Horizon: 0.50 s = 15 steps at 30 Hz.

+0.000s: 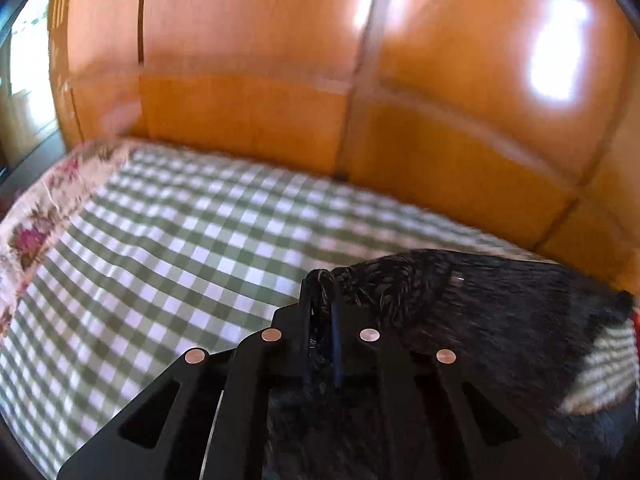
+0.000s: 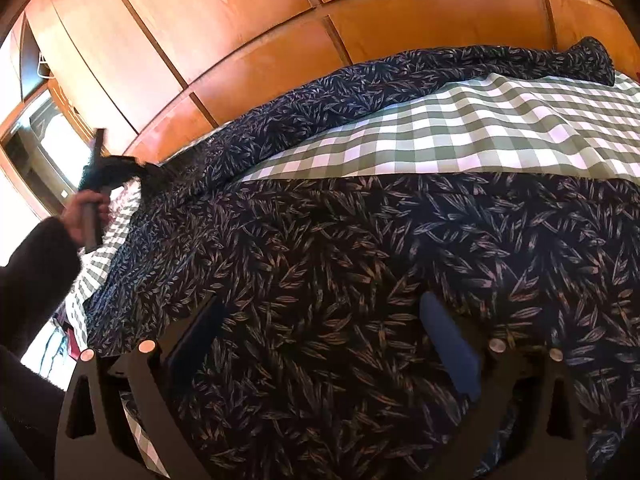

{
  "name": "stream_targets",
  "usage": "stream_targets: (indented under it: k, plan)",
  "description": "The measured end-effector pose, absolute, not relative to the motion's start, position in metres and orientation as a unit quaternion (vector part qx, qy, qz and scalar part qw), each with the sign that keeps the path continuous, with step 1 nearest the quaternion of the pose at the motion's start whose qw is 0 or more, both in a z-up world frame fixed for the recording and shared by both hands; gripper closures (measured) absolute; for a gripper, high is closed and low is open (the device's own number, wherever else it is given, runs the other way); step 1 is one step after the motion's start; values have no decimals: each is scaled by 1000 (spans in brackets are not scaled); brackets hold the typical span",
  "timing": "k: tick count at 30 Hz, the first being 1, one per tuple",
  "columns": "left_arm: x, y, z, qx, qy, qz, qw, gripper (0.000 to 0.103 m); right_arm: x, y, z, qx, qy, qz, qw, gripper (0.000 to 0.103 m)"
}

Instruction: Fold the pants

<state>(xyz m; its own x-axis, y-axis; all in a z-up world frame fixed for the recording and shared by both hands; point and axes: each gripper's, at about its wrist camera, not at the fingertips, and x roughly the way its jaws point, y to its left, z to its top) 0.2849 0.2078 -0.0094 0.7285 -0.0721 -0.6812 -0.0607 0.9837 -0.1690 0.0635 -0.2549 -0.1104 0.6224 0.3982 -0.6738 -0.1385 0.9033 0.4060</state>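
step: first fold in hand, I judge. One corner of the pants (image 2: pixel 320 264) is pinched and lifted; the rest is still spread flat.
pants: dark leaf-print fabric lying on the bed (image 2: pixel 460 132) with its green-and-white check cover. One leg runs along the far edge by the wooden wardrobe (image 2: pixel 240 40); the other lies across the near side under the right gripper.
left gripper (image 1: pixel 323 280): fingers clamped nearly shut, a bunch of dark fabric squeezed between the tips. In the right wrist view it sits at far left, held in the person's hand (image 2: pixel 86 210), with the cloth edge raised off the bed. Left view is motion-blurred.
right gripper (image 2: pixel 320 344): fingers spread as wide as they go, straddling the near fabric. The pads don't press on anything, so nothing is held.
floral cloth (image 1: pixel 32 232): pink-flower edging at the left rim of the bed, clear of the work.
next move: needs a second anchor, as I read it. Right fingers should close on the near edge or waistband, then the lifted end gets carried over to match the legs.
risk: thin cloth may slip from the left pinch if dragged fast.
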Motion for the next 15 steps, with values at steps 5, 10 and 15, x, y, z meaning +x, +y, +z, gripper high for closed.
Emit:
stream_targets:
  k: [5,10,15]
  plan:
    - [198,200,25,-107,304,-81,943,98,76,-255,-97,158,446,152,868,6]
    - [138,195,31,-129,293,-133,938,98,99,-267,-64,207,426,167,865,24]
    - [105,196,20,-138,296,-155,932,98,153,-267,-40,253,410,182,857,41]
